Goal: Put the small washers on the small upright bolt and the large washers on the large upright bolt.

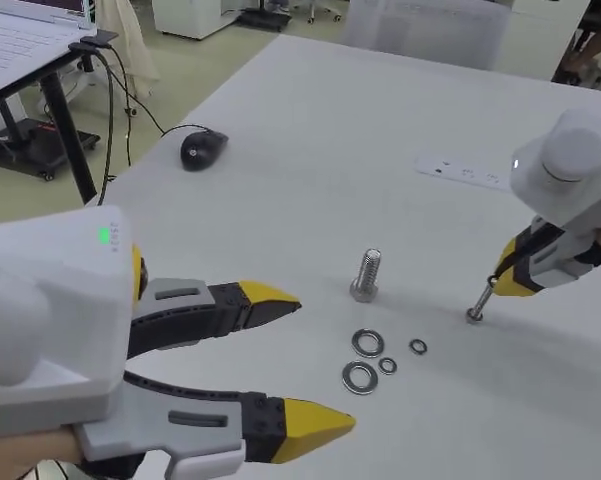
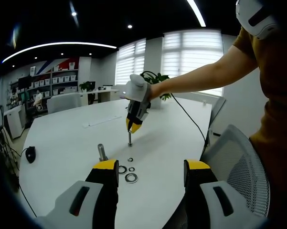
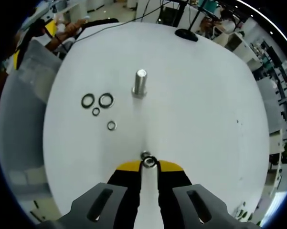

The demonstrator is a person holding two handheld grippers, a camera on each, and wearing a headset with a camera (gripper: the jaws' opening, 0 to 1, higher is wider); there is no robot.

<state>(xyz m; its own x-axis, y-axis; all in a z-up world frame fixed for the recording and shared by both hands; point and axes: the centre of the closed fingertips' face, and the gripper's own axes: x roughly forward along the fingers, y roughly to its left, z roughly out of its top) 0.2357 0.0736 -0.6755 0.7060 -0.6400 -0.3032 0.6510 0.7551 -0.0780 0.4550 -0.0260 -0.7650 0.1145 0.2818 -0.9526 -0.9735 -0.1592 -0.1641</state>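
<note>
Firstly, the head view. The left gripper (image 1: 310, 362) comes in from the lower left, partly cut off by the frame edge. Its yellow-tipped jaws stand wide apart with nothing between them. On the white table (image 1: 280, 120), near those tips, lie two large washers (image 1: 368, 343) and two loose small washers (image 1: 388, 366), all flat and apart from each other. The large upright bolt (image 1: 367, 275) stands just behind them. Further right stands the small upright bolt (image 1: 477, 303), and the right gripper (image 1: 500, 282) points down at its top. What sits between those tips is too small to tell from here. A computer mouse (image 1: 202, 150) and a power strip (image 1: 465, 172) lie well away.

Next, the left gripper view. Its own jaws rise wide open from the bottom, and the four washers and the large upright bolt lie beyond them. The right gripper hangs over the small upright bolt, on a person's outstretched arm (image 2: 196, 78). A mesh chair (image 2: 234, 162) stands at the table edge.

Finally, the right gripper view. The jaws are narrow and pinch a small washer (image 3: 149, 162) between the tips. The small upright bolt is almost hidden here — only its top shows, touching the ring or just beside it, and I cannot tell which. The large upright bolt stands further ahead, with the loose washers to its left.
</note>
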